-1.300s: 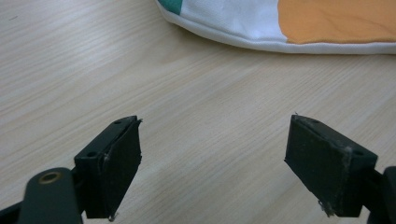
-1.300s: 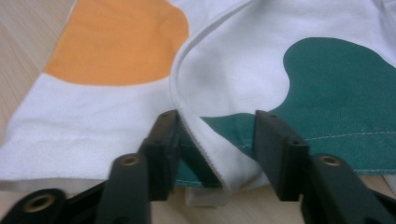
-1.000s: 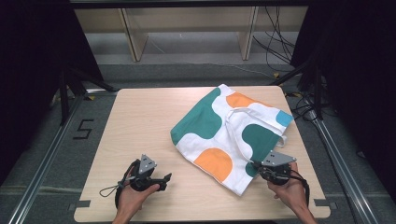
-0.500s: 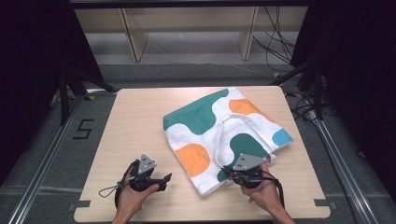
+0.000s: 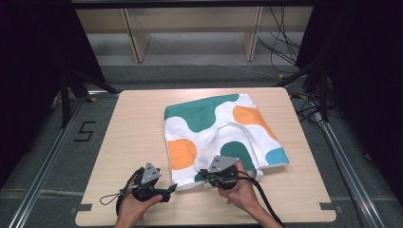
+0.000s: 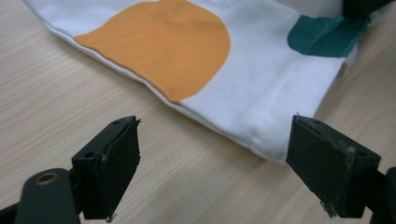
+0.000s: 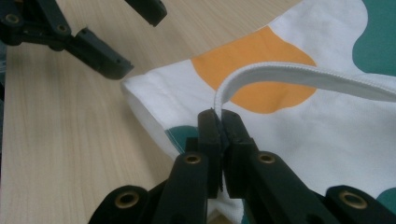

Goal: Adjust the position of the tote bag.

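- Pale wooden table [image 5: 133,128] on a grey floor, dark surrounds, bare shelving behind, cables trailing off to the far right.
- Nearest, at the front edge: left gripper [image 6: 212,154] held low over bare wood, jaws spread wide and empty, aimed at the near corner of the tote bag [image 6: 261,93], corner lying just ahead of the gap and between the jaws' line.
- Just beside it, toward the middle: right gripper [image 7: 219,122] pinched tight on the bag's white handle [image 7: 299,74], strap arching up and away from the clamped end over the orange patch.
- Beyond both: tote bag [image 5: 223,130] spread flat across the middle and right of the table, white with green, orange and blue shapes, near corner close to the front edge, far edge short of the back rim.
- Likely step: settling or straightening the bag by its handle. Best done with the strap kept low and pulled along the table plane, not lifted, to avoid dragging wrinkles into the cloth.
- For the open claw: slide one jaw under the corner hem, close only once both layers sit between the pads.
- Open wood wide on the left and along the back; little spare room at the front and right edges, so pull away from those.
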`<state>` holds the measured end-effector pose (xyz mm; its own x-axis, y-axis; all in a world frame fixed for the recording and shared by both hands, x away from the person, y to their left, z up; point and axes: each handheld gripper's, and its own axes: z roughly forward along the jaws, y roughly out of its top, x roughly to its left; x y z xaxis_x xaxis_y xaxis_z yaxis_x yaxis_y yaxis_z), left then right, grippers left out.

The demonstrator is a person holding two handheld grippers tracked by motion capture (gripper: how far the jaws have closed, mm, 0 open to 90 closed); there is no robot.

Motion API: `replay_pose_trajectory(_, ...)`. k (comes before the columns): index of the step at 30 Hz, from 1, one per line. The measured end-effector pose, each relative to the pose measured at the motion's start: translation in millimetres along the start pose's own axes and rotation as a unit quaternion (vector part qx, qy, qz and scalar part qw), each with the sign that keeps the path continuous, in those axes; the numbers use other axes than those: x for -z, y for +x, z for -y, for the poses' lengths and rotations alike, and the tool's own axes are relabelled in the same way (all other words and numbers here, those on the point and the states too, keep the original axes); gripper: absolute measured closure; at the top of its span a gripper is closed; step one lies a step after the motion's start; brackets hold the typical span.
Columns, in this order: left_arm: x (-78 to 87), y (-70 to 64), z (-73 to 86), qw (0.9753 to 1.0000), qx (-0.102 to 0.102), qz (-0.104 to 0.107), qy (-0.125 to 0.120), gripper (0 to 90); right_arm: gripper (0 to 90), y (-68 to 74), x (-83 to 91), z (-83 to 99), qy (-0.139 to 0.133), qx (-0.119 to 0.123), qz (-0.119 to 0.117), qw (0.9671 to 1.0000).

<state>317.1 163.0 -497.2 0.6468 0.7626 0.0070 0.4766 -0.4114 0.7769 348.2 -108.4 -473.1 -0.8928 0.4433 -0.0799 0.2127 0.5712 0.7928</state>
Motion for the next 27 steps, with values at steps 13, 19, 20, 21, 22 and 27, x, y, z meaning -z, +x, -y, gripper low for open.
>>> replay_pose_trajectory(13,-17.5,-24.6,-3.2,0.9970,-0.074,0.001,0.025,15.5,42.8,-19.9,69.5,23.3,-0.021,-0.050,0.047,0.9974)
replay_pose_trajectory(19,-27.1,-24.3,-8.8,0.9937,-0.107,-0.023,0.023,16.1,39.1,-50.6,113.6,57.7,-0.012,-0.107,0.118,0.9872)
replay_pose_trajectory(20,-28.8,-25.2,-9.7,0.9929,-0.114,-0.022,0.024,16.3,39.1,-55.7,120.8,63.9,-0.012,-0.113,0.140,0.9836)
replay_pose_trajectory(21,-30.7,-27.0,-10.6,0.9922,-0.120,-0.024,0.023,16.5,39.2,-58.4,127.4,69.0,-0.008,-0.137,0.149,0.9793)
replay_pose_trajectory(22,-32.4,-29.8,-12.1,0.9918,-0.123,-0.024,0.024,16.8,39.2,-64.8,132.6,74.8,-0.011,-0.137,0.159,0.9778)
replay_pose_trajectory(27,-36.4,-34.7,-21.2,0.9883,-0.148,-0.027,0.022,26.5,38.3,-77.6,148.3,99.4,0.001,-0.193,0.186,0.9634)
